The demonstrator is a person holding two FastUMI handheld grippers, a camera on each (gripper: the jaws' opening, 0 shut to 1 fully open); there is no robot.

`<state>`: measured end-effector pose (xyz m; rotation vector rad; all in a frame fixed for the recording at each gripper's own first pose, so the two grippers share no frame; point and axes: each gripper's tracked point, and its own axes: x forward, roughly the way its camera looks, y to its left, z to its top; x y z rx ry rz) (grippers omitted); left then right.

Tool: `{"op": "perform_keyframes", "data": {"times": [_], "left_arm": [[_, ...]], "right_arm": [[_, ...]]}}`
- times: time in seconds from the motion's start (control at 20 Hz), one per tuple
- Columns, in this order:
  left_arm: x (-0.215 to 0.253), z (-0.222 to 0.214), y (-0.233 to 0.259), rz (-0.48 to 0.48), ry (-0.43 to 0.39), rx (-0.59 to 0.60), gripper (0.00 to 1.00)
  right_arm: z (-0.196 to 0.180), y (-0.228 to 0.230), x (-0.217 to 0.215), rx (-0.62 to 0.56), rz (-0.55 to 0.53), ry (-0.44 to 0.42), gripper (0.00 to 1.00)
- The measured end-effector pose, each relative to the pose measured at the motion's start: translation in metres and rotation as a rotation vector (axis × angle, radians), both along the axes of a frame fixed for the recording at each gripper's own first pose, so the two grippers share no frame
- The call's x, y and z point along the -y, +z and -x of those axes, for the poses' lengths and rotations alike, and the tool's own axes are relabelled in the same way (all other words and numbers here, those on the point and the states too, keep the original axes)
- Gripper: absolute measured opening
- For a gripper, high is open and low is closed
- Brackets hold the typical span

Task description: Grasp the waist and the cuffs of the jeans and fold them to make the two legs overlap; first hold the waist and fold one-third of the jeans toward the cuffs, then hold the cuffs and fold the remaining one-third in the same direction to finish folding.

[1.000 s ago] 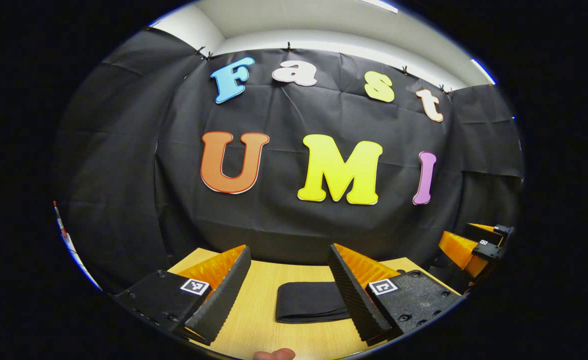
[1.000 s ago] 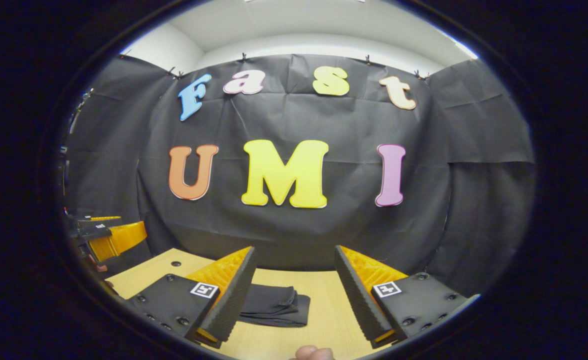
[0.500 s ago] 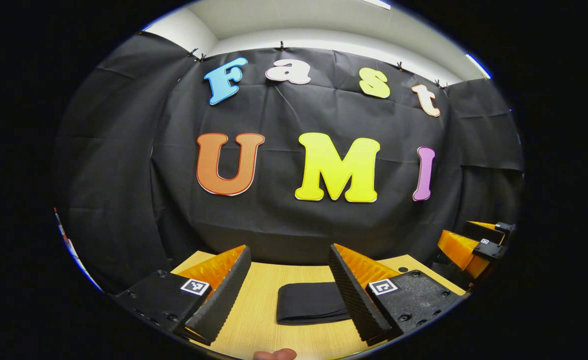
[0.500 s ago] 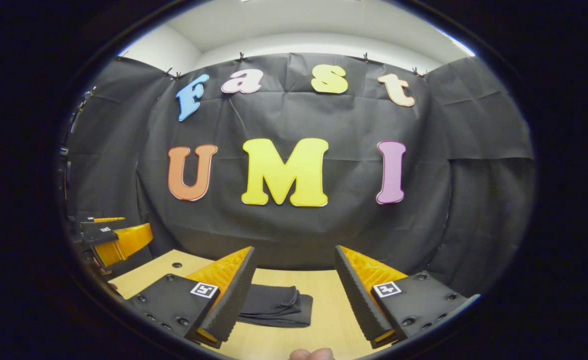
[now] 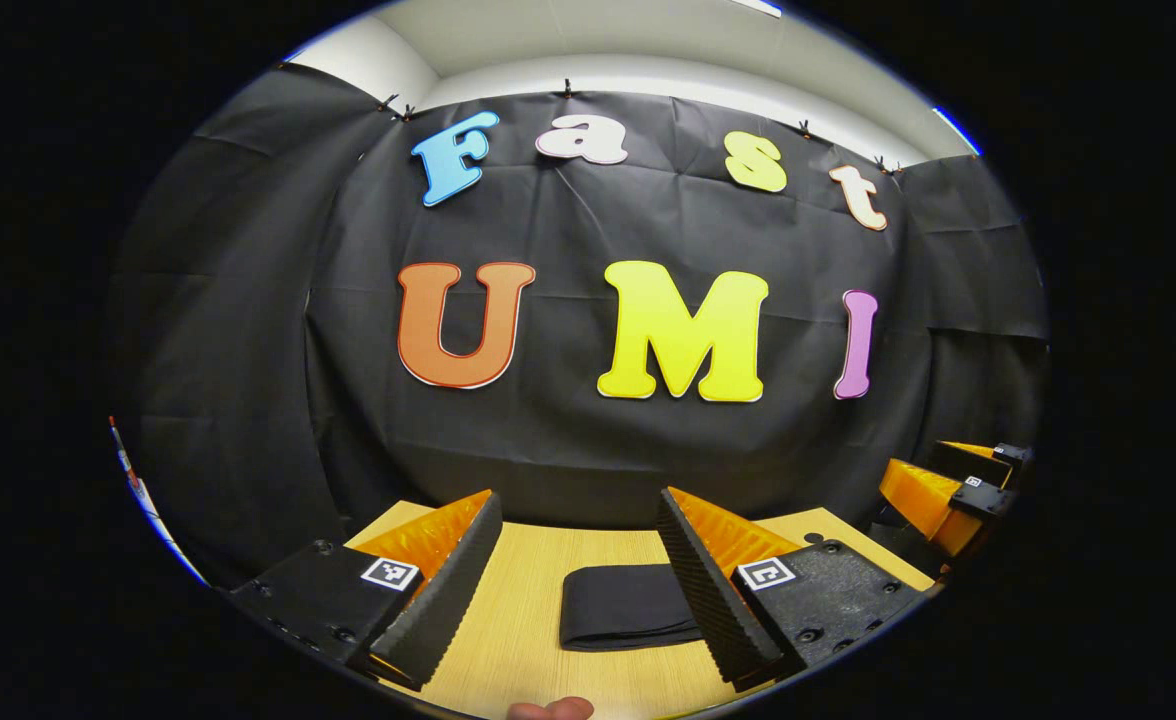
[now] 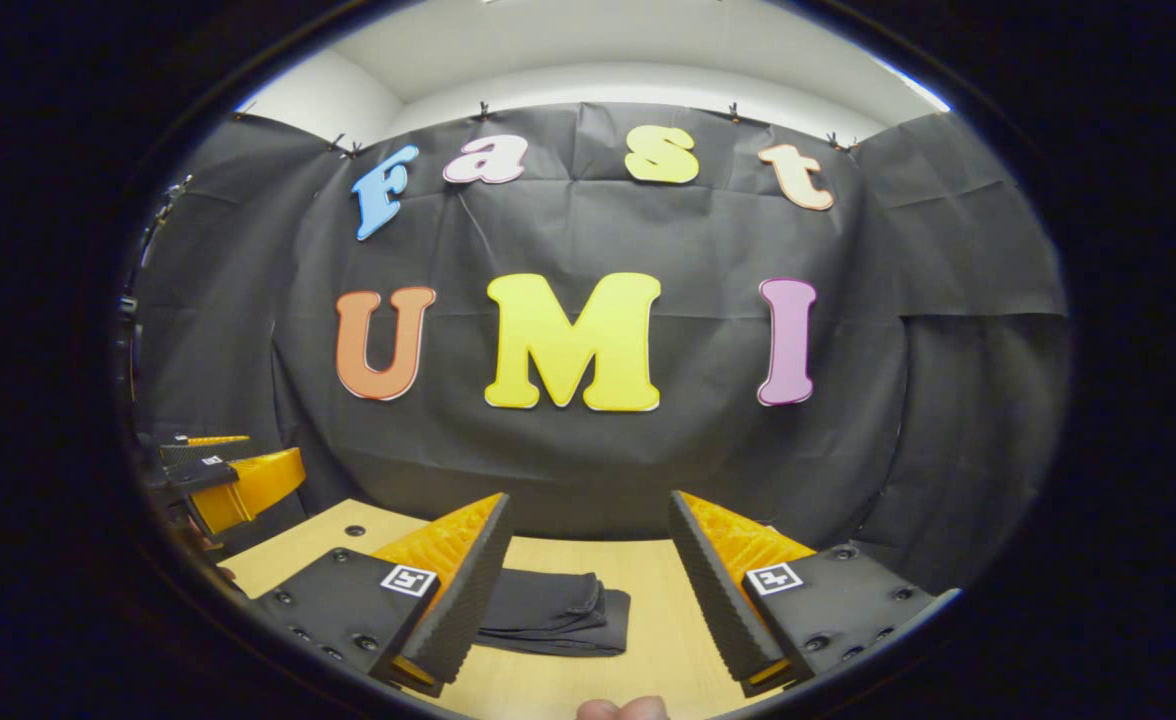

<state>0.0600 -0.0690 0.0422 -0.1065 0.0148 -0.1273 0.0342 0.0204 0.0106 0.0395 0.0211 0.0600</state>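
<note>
The dark jeans (image 5: 620, 618) lie folded into a compact flat bundle on the wooden table (image 5: 528, 600). In the left gripper view my left gripper (image 5: 580, 575) is open and held above the table's near side, the bundle showing between its fingers, partly behind the right one. My right gripper (image 6: 588, 575) is open too, with the jeans (image 6: 553, 625) beyond its left finger. Nothing is held by either. The right gripper (image 5: 953, 485) appears at the far right of the left gripper view, and the left gripper (image 6: 223, 475) at the far left of the right gripper view.
The black cloth wall rises just behind the table's far edge. A small round hole (image 6: 353, 530) marks the table's back left corner, and another hole (image 5: 813, 538) sits at the back right. A fingertip (image 6: 623, 708) shows at the bottom edge.
Both views have drifted only slightly; the jeans bundle sits a little further right in each. The grippers stay open and hold nothing.
</note>
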Motion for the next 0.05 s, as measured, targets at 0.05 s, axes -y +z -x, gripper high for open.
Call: {"op": "perform_keyframes", "data": {"times": [0.05], "left_arm": [[0.0000, -0.0008, -0.0010, 0.000, 0.001, -0.002, 0.99]], "right_arm": [[-0.0002, -0.0017, -0.0009, -0.002, -0.001, 0.001, 0.94]]}}
